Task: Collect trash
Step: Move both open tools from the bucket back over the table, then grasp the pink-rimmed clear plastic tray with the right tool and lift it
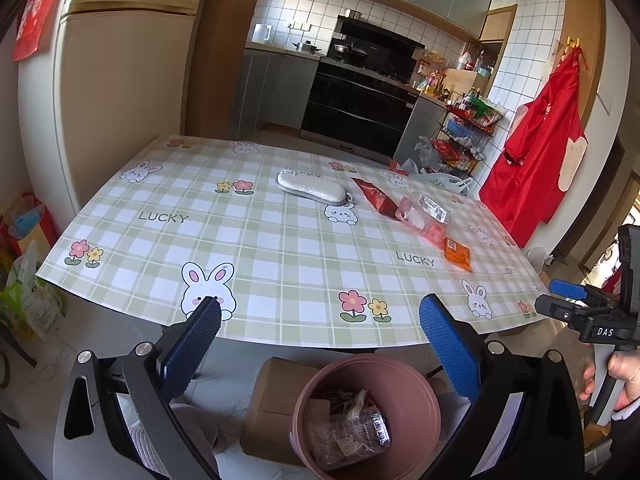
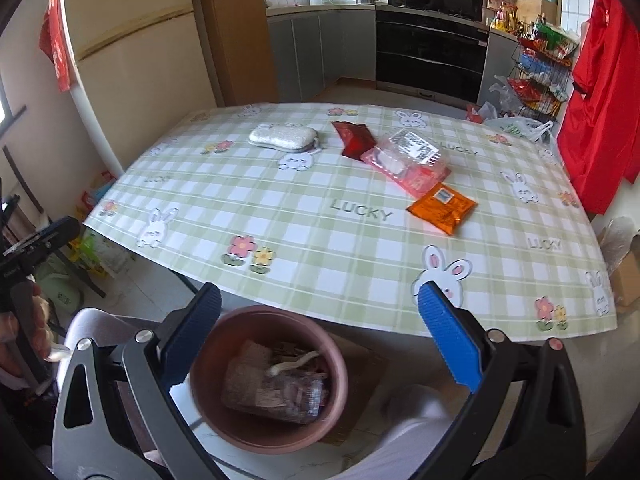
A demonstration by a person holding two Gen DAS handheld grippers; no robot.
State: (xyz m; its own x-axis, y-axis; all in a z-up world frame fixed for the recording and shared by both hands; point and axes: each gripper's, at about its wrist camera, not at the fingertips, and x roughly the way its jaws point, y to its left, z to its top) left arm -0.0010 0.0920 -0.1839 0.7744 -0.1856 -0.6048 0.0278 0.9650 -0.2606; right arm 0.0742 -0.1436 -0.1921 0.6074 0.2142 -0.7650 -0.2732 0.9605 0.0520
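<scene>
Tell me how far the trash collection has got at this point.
Partly done. The pink bin below the table edge already holds crumpled clear packaging. Nothing is in hand: both hand-held grippers, left and right, are open and empty. Left on the table: red wrapper, clear tray, orange packet.

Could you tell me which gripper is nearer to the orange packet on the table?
Right. The right gripper faces the orange packet nearly head-on; the left gripper sits farther left.
</scene>
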